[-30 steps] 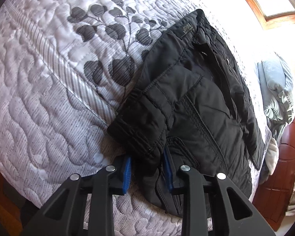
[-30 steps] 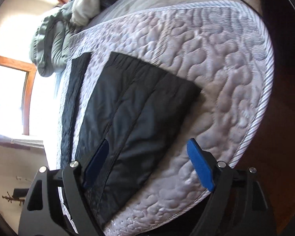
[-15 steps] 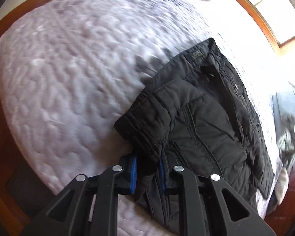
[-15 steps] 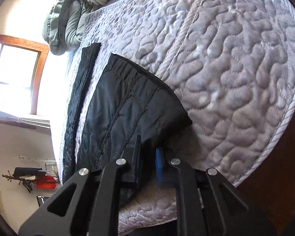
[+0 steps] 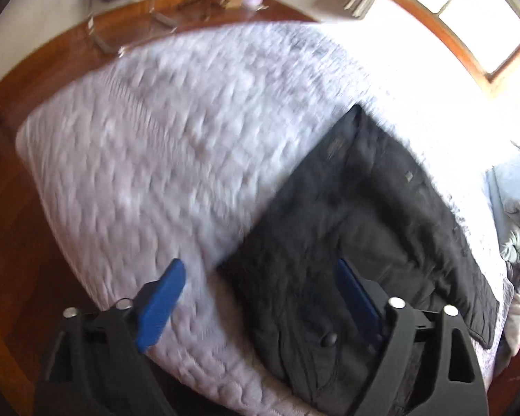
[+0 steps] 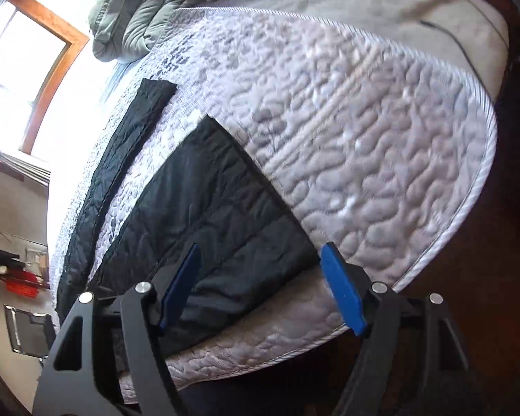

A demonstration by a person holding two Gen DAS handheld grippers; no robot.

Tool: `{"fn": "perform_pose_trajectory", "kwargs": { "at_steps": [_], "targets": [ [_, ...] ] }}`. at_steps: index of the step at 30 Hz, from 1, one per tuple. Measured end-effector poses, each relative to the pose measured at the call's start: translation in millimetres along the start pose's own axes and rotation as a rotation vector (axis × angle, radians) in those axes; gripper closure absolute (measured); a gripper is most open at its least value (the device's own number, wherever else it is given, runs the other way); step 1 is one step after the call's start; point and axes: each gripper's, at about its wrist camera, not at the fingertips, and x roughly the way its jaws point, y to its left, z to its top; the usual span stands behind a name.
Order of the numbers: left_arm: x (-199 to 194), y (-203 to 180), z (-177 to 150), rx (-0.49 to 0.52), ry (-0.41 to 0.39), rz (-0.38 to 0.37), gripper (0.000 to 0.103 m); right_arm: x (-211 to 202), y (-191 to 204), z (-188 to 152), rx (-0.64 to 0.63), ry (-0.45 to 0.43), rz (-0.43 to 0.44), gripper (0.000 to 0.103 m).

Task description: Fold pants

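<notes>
Pants (image 5: 357, 242) lie flat on bed (image 5: 156, 159), long axis running away from viewer. Both tongs spread, empty: left tongs (image 5: 260, 301) over waist corner, right tongs (image 6: 260, 284) over hem.

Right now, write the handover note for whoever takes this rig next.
Left gripper: open, holding nothing, at the waist end of the black pants.
Right gripper: open, holding nothing, straddling the nearer leg's hem corner.
Pants lie spread along the near edge of the quilted bed, legs apart, the far leg lying separately.
Done: pants laid out; no fold visible.
Left: bring one leg over the other, then fold lengthwise.
</notes>
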Motion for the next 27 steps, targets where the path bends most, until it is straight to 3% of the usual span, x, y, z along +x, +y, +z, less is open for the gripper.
{"fn": "perform_pose_trajectory", "kwargs": {
  "at_steps": [2,3,4,6,10,13,18,20,22,24,26,27],
  "targets": [
    [-2.8,-17.2,37.6,0.07,-0.009,-0.039,0.009,-1.6,22.9,25.0,-0.062,0.008,0.019,0.022],
    [1.4,-29.8,62.4,0.11,-0.001,-0.068,0.003,3.4,38.3,39.1,-0.087,0.022,0.049,0.017],
    [7.0,-41.2,84.0,0.143,0.011,-0.099,0.004,9.7,52.9,52.1,-0.107,0.041,0.096,0.01],
    [26.5,-73.8,119.8,0.214,0.053,-0.13,0.004,34.4,90.0,81.1,-0.127,0.095,0.16,0.01],
    [88.9,-133.3,173.0,0.309,0.167,-0.191,0.004,91.1,157.7,124.0,-0.172,0.173,0.2,0.01],
    [133.9,-160.0,188.6,0.35,0.226,-0.197,0.004,125.9,201.5,148.4,-0.213,0.203,0.213,0.01],
    [207.1,-158.2,188.8,0.337,0.352,-0.171,0.005,169.1,244.6,192.4,-0.25,0.235,0.229,0.01],
    [219.6,-156.5,186.0,0.337,0.376,-0.179,0.005,189.3,259.3,213.6,-0.278,0.257,0.22,0.01],
    [218.7,-158.3,184.6,0.372,0.369,-0.204,0.011,206.9,270.9,235.0,-0.308,0.266,0.21,0.01],
    [218.0,-159.6,184.1,0.392,0.375,-0.202,0.036,221.3,276.7,253.3,-0.333,0.266,0.19,0.01],
    [219.1,-163.9,185.1,0.405,0.388,-0.202,0.051,239.9,281.3,276.1,-0.337,0.264,0.163,0.01],
    [219.2,-166.8,184.7,0.416,0.389,-0.191,0.052,248.7,282.7,286.3,-0.339,0.26,0.151,0.01]
  ]
}}
